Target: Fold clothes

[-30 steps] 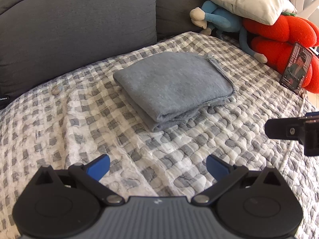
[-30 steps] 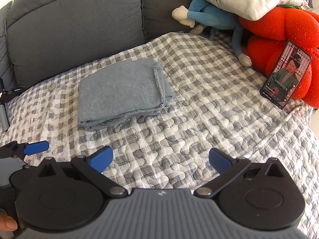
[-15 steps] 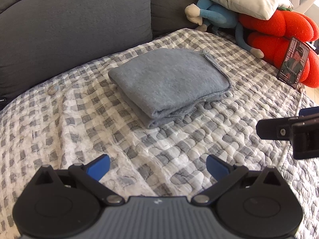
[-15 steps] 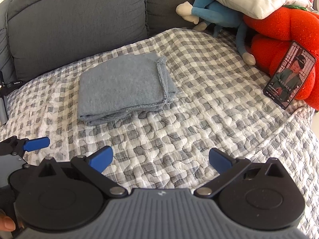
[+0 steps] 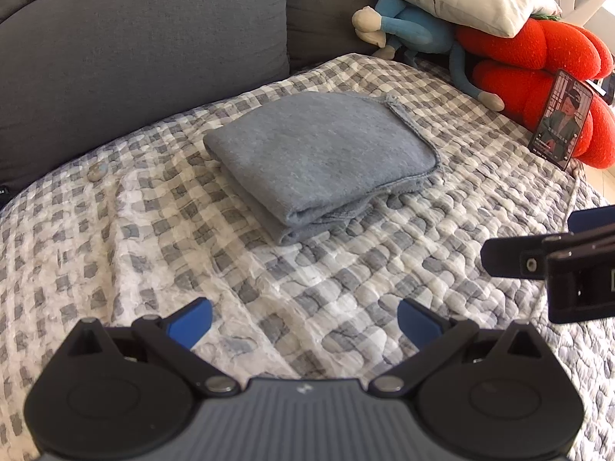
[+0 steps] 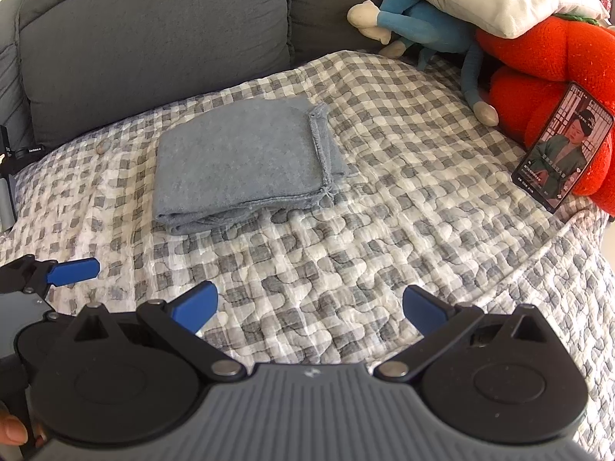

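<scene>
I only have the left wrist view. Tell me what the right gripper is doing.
Observer: The right gripper is open and empty, over the checked quilt, short of the folded grey cloth.
Operator: Check that cloth's corners from your side.
Observer: In the right wrist view, loose threads stick out at its near right corner.
Operator: Report anything at the far left edge there.
Observer: A person's fingertip shows at the lower left corner of that view.
</scene>
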Motion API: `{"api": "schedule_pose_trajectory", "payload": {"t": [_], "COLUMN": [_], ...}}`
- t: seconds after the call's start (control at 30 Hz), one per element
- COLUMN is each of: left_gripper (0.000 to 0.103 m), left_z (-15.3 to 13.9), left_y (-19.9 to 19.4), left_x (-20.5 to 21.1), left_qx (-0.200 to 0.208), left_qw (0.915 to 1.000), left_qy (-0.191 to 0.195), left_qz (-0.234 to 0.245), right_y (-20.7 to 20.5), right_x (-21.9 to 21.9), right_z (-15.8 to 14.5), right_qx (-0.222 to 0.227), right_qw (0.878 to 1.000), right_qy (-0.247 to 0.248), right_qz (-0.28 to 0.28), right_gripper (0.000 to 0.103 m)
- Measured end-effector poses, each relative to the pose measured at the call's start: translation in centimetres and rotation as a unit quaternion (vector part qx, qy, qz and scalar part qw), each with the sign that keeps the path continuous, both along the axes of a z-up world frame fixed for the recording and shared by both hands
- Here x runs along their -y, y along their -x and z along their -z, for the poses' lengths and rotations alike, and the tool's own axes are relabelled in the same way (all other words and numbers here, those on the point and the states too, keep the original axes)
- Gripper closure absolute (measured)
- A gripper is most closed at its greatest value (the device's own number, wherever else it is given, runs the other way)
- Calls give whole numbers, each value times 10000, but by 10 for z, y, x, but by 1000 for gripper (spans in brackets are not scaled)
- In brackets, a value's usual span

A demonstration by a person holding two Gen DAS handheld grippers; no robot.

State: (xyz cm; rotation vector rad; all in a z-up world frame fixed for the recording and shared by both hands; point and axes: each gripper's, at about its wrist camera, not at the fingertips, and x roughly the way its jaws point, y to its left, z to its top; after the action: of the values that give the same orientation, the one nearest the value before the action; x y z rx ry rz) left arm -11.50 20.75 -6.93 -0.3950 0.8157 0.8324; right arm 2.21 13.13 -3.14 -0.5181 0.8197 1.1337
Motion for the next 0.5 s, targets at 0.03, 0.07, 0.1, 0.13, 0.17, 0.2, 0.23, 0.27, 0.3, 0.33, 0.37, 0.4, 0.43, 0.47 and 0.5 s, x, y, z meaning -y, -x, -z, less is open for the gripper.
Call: {"api": "schedule_pose_trajectory", "payload": {"t": [0.03, 0.07, 0.1, 0.13, 0.17, 0.2, 0.23, 0.27, 0.3, 0.33, 0.37, 0.4, 0.43, 0.47, 0.5], "left_gripper": [0, 0, 0, 0, 0, 0, 0, 0, 0, 0, 0, 0, 0, 0, 0], "left_z": [0, 0, 0, 0, 0, 1, 1, 1, 1, 1, 1, 1, 1, 1, 1], "left_y": [0, 0, 0, 0, 0, 0, 0, -1, 0, 0, 0, 0, 0, 0, 0], "left_x": [0, 0, 0, 0, 0, 0, 0, 0, 0, 0, 1, 1, 1, 1, 1], "left_qx": [-1, -3, -4, -5, -5, -6, -6, -5, -5, -7, -8, -9, -10, -10, -10], "left_qw": [10000, 10000, 10000, 10000, 10000, 10000, 10000, 10000, 10000, 10000, 10000, 10000, 10000, 10000, 10000], "left_qy": [-1, -3, -3, 0, 2, 1, 1, 3, 4, 5, 5, 6, 6, 7, 7], "left_qz": [3, 5, 8, 13, 17, 18, 18, 19, 17, 17, 16, 16, 16, 17, 19], "right_y": [0, 0, 0, 1, 1, 1, 1, 1, 1, 1, 1, 2, 2, 2, 2], "right_x": [0, 0, -1, -1, -1, -2, -2, -3, -3, -3, -3, -4, -4, -5, -5], "right_z": [0, 0, 0, 0, 1, 0, 0, 1, 1, 1, 1, 1, 2, 2, 3], "right_qx": [-7, -11, -13, -15, -16, -16, -17, -19, -21, -23, -25, -28, -27, -23, -19], "right_qw": [10000, 10000, 10000, 10000, 10000, 10000, 10000, 10000, 10000, 10000, 10000, 10000, 10000, 10000, 10000], "right_qy": [-3, -4, -1, 1, 2, 3, 6, 8, 10, 11, 17, 26, 37, 49, 57], "right_qz": [-8, -13, -17, -21, -23, -20, -19, -21, -23, -25, -26, -25, -28, -34, -45], "right_gripper": [0, 0, 0, 0, 0, 0, 0, 0, 0, 0, 0, 0, 0, 0, 0]}}
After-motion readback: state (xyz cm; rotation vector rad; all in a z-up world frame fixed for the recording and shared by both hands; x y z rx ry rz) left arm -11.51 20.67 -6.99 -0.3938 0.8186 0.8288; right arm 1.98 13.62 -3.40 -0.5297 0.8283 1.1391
